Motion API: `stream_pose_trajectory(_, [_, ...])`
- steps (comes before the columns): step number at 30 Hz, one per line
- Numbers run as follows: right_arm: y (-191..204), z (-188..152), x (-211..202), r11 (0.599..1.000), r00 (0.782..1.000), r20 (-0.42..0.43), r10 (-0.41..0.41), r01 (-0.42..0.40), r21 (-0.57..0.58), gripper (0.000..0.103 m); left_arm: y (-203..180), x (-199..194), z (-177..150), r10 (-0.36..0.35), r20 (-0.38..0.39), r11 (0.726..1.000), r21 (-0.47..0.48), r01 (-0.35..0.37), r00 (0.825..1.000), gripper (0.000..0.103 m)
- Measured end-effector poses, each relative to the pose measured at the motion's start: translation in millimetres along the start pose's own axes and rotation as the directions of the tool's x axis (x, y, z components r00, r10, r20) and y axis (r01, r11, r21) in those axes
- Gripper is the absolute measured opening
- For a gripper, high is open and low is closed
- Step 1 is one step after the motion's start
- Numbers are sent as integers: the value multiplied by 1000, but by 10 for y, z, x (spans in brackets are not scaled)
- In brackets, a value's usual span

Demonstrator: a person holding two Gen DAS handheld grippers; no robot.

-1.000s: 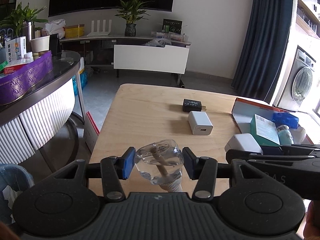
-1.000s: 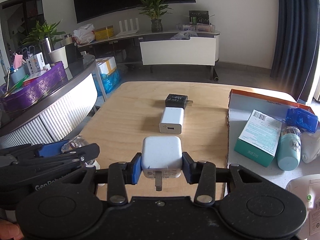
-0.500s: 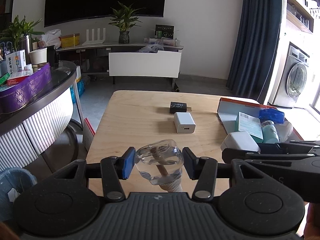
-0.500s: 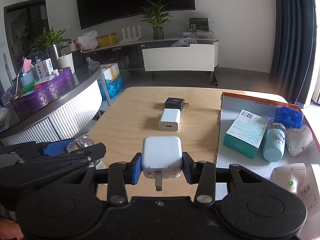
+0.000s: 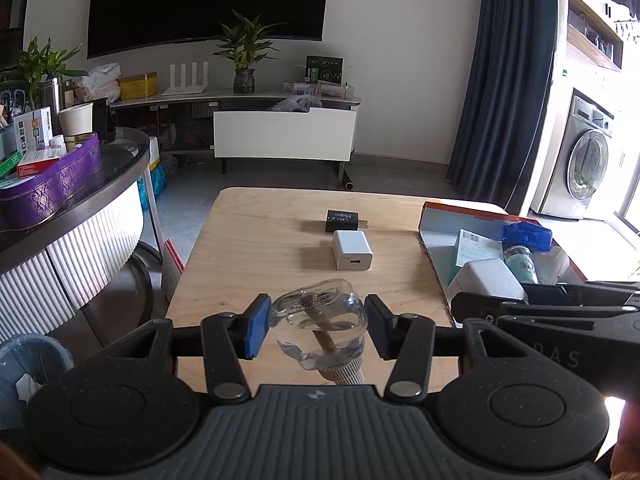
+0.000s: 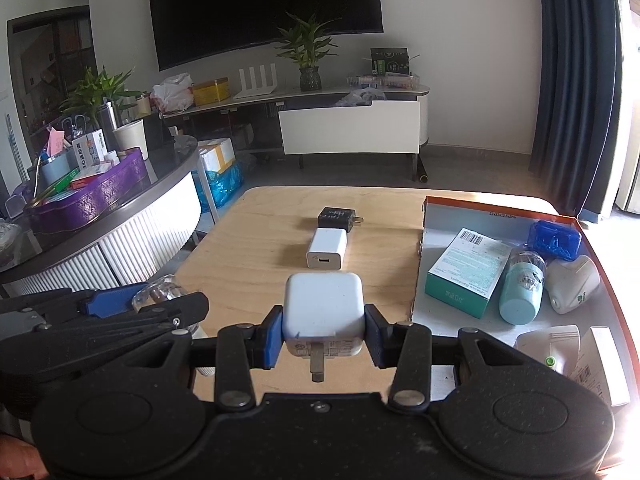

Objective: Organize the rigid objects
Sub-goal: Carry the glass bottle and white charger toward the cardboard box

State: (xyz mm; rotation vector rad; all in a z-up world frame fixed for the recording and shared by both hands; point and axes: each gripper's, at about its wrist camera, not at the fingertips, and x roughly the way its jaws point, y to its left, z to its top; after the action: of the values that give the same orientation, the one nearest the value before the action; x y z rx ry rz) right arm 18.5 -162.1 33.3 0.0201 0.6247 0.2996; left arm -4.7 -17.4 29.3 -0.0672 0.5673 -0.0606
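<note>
Chargers and bottle ride clamped above the table's [image 5: 248, 264] near end: left gripper [image 5: 318, 330] pinches the clear bottle [image 5: 320, 320], right gripper [image 6: 322, 330] the white charger [image 6: 323, 310]. Both have pulled back; two adapters [image 6: 327, 248] and the tray [image 6: 500, 208] look farther off.

Pale matt wooden table [image 5: 248, 248], clear glossy bottle [image 5: 318, 326], smooth white plastic charger [image 6: 323, 312].

Both wrist fisheyes sat close behind their own jaws, tilted down over the wooden table [image 5: 256, 256] toward the far TV wall [image 6: 460, 32], the left view set left of the right, both sharing the white charger [image 5: 351, 250], black adapter [image 6: 337, 218] and cardboard tray [image 6: 448, 208].
</note>
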Motion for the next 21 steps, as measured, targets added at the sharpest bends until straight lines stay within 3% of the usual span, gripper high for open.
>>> stream_pose_trajectory(21, [-373, -67, -600, 999, 997, 79, -26, 23, 35, 51, -480, -279, -28, -31, 20, 998, 59, 30, 999, 51])
